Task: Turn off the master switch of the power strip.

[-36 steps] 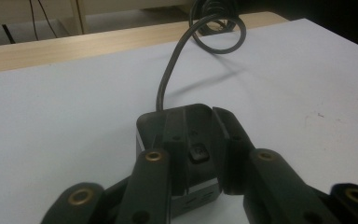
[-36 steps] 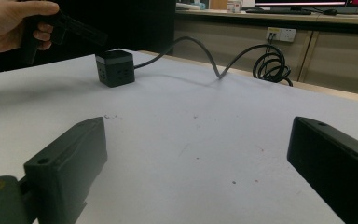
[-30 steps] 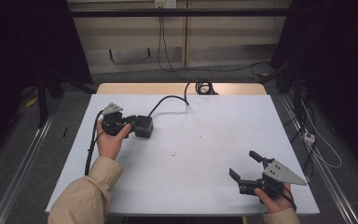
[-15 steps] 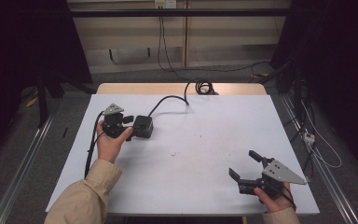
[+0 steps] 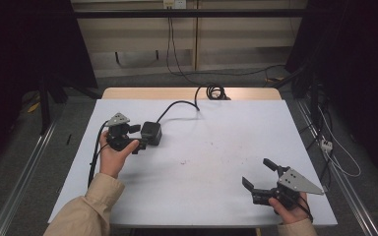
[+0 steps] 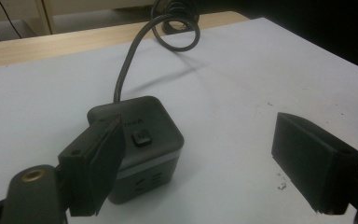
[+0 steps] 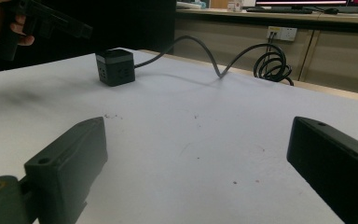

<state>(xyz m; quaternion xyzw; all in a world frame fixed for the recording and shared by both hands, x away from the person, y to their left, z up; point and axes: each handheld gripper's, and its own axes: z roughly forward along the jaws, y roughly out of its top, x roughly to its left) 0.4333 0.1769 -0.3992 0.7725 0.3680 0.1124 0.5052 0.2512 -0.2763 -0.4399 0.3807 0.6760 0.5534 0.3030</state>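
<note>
Dark power cube on white desk, left gripper fingers spread beside it, right gripper well apart, fingers released

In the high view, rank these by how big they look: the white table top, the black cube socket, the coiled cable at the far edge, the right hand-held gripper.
1. White table top.
2. Right hand-held gripper, though it sits nearest the camera, which inflates it.
3. Black cube socket and coiled cable: too alike to rank.
</note>
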